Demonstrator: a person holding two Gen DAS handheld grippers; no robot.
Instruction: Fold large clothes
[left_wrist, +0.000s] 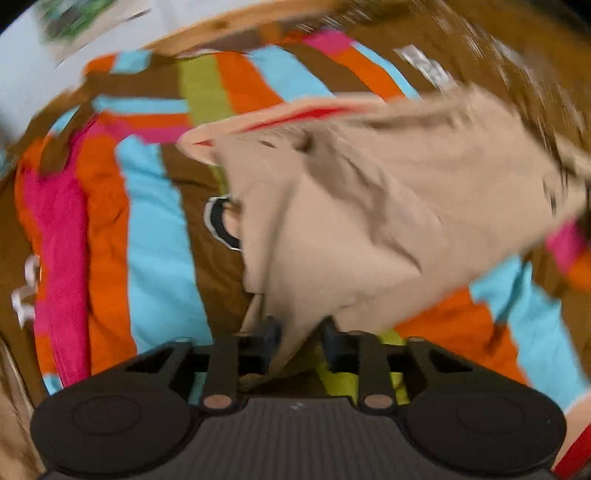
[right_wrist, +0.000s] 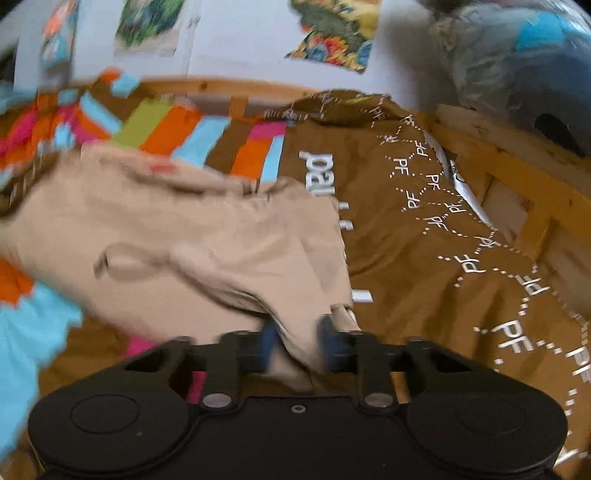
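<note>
Fingers (left_wrist: 334, 345) of both grippers, left (left_wrist: 300, 332) and right (right_wrist: 298, 338), each clamp one beige garment (left_wrist: 369, 221) over one striped bedcover (left_wrist: 159, 229).

A bedspread (left_wrist: 155, 221) in brown with orange, pink, sky-blue and lime stripes covers the bed. Toward the right it turns plain brown (right_wrist: 424, 236), printed with white dotted lines and repeated "PF" letters. A pale wooden bed frame (right_wrist: 517, 173) runs along its far edge and right side. Behind it, a white wall (right_wrist: 240, 40) carries colourful pictures (right_wrist: 336, 29). A blurred grey and blue bundle (right_wrist: 517, 55) sits at the upper right.
</note>
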